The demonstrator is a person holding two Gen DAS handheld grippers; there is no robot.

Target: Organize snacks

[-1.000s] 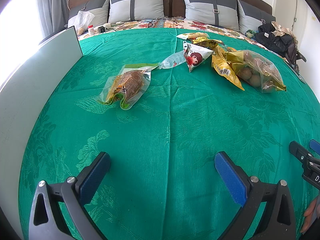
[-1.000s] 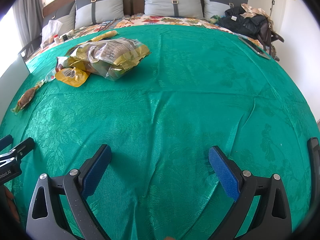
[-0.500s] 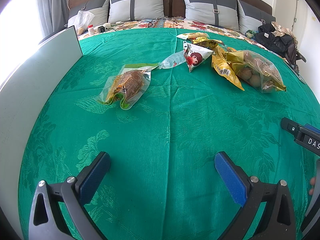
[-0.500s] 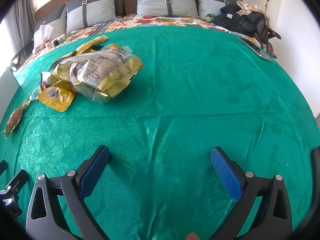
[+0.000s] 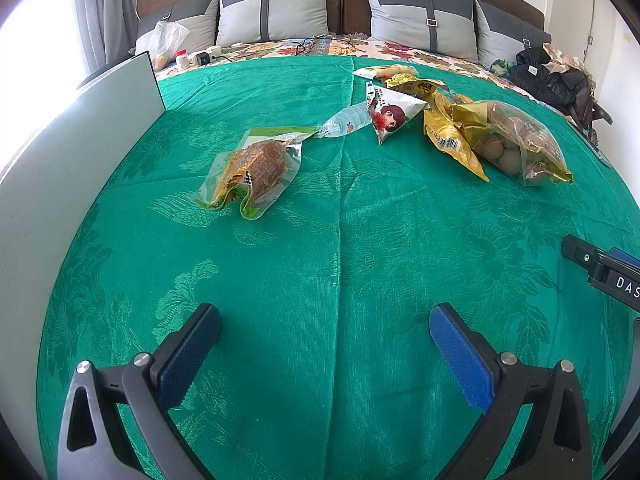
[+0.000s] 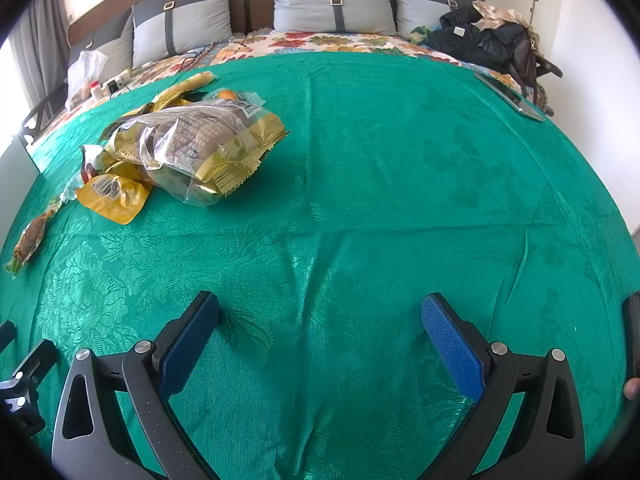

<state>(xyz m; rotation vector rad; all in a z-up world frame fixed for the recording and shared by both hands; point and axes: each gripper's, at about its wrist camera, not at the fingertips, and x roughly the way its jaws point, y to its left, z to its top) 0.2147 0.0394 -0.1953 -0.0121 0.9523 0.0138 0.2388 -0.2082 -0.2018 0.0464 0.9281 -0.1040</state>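
Several snack packs lie on a green cloth (image 5: 340, 264). A clear pack with a brown cake (image 5: 256, 170) lies nearest my left gripper (image 5: 326, 318), which is open and empty well short of it. Farther right are a small clear pouch (image 5: 344, 122), a white cartoon pack (image 5: 390, 114), a yellow pack (image 5: 450, 140) and a big clear-and-gold bag of round snacks (image 5: 516, 144). My right gripper (image 6: 320, 314) is open and empty over bare cloth. The big bag (image 6: 196, 140) and the yellow pack (image 6: 114, 196) lie to its upper left.
A white board (image 5: 68, 152) stands along the left edge. Pillows (image 5: 420, 12), a plastic bag (image 5: 166, 42), a charger and a small bottle sit at the back. Dark clothing (image 6: 488, 38) and a flat device (image 6: 512, 96) lie at the far right.
My right gripper has moved forward toward the snack pile, which looks larger now. In the left wrist view it has risen along the right edge. My left gripper has stayed still.
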